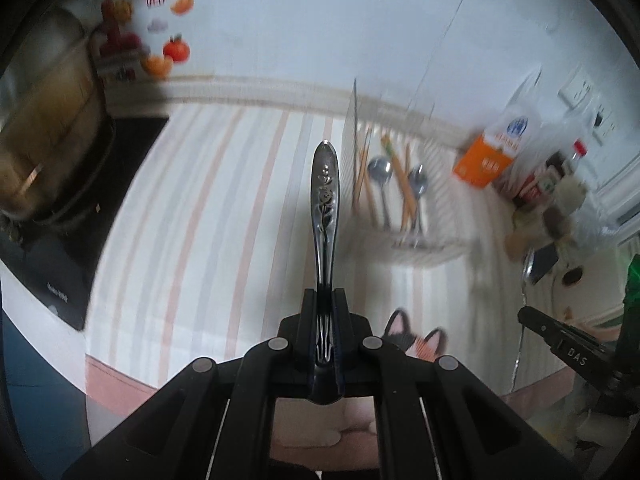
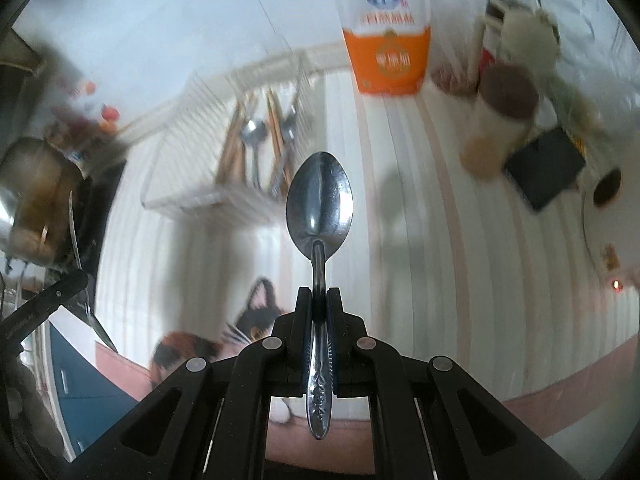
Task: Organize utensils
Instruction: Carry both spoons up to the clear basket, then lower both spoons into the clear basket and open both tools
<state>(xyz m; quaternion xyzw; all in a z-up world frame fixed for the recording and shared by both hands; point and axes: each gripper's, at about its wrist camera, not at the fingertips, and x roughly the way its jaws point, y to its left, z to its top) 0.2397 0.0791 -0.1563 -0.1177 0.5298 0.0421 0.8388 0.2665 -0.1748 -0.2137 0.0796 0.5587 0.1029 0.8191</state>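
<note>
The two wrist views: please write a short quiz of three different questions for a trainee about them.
1. True or false: the left hand-held gripper holds a utensil with its engraved handle pointing away from the camera.
2. Which end of the spoon sticks out ahead of the right hand-held gripper? A) the bowl B) the handle tip C) neither
3. Fill in: the clear tray already holds chopsticks and ____ spoons.

Key: 1 true; 2 A; 3 two
</note>
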